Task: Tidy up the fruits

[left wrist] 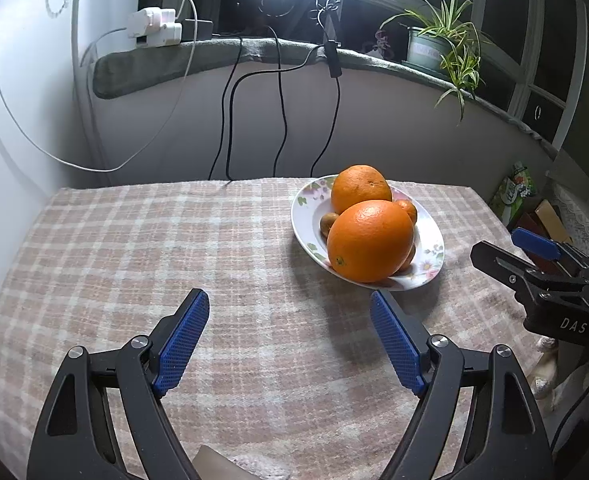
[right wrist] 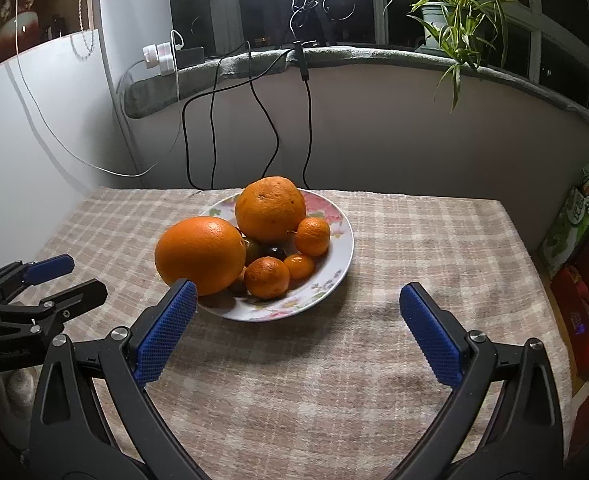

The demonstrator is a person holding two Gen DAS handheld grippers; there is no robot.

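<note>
A floral plate [right wrist: 336, 240] [left wrist: 430, 244] sits on the checked tablecloth and holds two large oranges [right wrist: 200, 254] [right wrist: 270, 208], several small tangerines [right wrist: 266, 278] and darker small fruits between them. In the left wrist view the near orange [left wrist: 370, 240] hides most of the small fruit. My left gripper [left wrist: 290, 312] is open and empty, over bare cloth left of and nearer than the plate. My right gripper [right wrist: 298, 304] is open and empty, just in front of the plate; its left pad [right wrist: 166, 332] is near the big orange.
The table [right wrist: 334, 380] stands against a wall with hanging cables [right wrist: 270, 128]. A sill above carries a potted plant [right wrist: 450, 20] and power adapters [right wrist: 158, 58]. Boxes and bags [right wrist: 574, 232] stand off the right edge. The other gripper shows in each view [left wrist: 534, 264] [right wrist: 46, 276].
</note>
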